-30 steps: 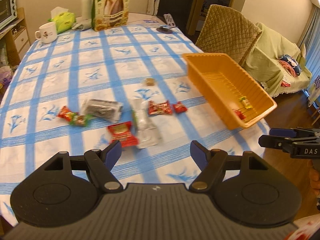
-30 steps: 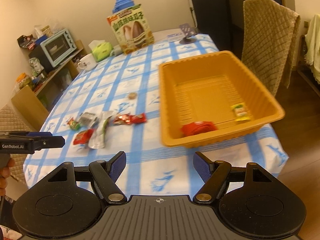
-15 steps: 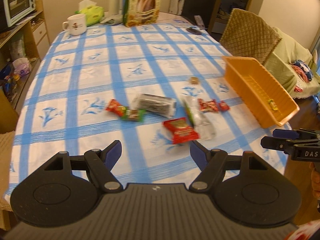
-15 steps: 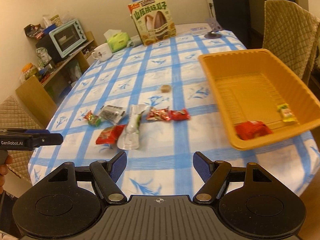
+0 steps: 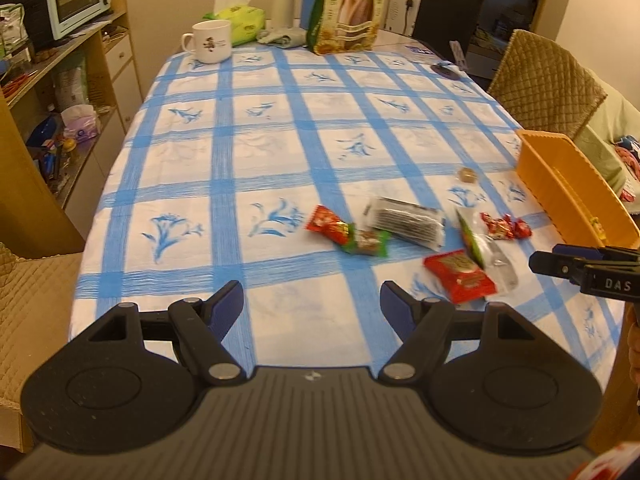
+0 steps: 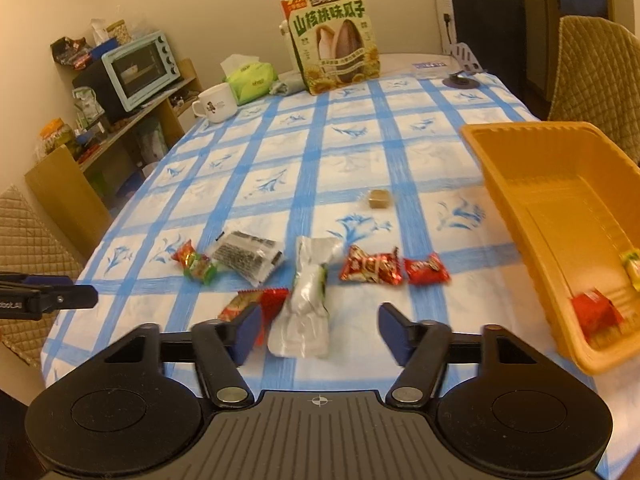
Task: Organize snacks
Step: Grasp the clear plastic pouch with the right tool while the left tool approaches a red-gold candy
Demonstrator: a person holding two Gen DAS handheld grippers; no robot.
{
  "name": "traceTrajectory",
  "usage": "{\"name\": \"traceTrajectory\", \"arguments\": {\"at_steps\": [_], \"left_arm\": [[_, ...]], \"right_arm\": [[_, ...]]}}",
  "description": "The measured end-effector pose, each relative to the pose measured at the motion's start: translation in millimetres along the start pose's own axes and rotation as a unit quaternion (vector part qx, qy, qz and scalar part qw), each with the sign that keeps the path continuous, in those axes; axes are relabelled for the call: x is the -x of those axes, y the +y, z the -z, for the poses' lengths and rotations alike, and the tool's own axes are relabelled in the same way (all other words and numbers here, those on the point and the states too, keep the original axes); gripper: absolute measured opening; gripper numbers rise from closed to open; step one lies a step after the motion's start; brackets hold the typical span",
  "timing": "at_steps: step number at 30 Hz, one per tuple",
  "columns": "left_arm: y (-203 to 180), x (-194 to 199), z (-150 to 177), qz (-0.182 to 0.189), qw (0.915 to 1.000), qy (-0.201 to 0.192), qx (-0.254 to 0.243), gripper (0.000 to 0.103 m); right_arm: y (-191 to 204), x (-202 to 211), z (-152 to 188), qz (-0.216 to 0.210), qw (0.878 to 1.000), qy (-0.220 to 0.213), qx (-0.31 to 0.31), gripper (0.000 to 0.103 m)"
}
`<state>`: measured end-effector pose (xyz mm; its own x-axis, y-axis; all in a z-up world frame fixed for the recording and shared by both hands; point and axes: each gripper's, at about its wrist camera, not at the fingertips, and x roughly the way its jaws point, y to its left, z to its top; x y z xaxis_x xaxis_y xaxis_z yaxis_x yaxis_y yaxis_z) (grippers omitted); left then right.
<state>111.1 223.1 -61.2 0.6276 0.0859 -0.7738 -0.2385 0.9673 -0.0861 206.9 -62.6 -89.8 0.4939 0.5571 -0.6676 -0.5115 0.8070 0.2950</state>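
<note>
Both tools, left [image 5: 312, 300] and right [image 6: 318, 326], gape empty over the checked tablecloth [image 5: 280, 128] (toaster oven [image 6: 140, 68] beyond).

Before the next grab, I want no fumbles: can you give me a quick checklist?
1. Left tongs open, empty: ok.
2. Right tongs open, empty: ok.
3. Orange basket has room; two snacks inside: ok.
4. Silver pouch straight ahead of right tongs: ok.
5. Red packet overlapped by pouch's edge: not ok.
6. Basket resting flat on tablecloth: cannot tell.
</note>
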Motion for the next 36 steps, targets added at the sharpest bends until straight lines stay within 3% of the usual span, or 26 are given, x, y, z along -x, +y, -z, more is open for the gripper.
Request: {"name": "traceTrajectory", "arguments": {"at_steps": [10, 23, 36], "left_arm": [[20.1, -10.4, -4.3, -0.013, 0.9999, 0.001, 0.01, 0.073], [28.2, -21.5, -9.1, -0.014, 0.9998, 0.007, 0.013, 0.073], [15.2, -35.8, -16.0, 0.01, 0.9999, 0.013, 0.005, 0.073]], "right_arm": [[12.4, -41.3, -10.0, 0.009, 1.0, 0.017, 0.015, 0.043], [13.7, -74.1, -12.1, 0.033, 0.999, 0.034, 0.024, 0.035], [18.8, -82.8, -11.8, 0.048, 0.997, 0.031, 0.054, 0.029]]}}
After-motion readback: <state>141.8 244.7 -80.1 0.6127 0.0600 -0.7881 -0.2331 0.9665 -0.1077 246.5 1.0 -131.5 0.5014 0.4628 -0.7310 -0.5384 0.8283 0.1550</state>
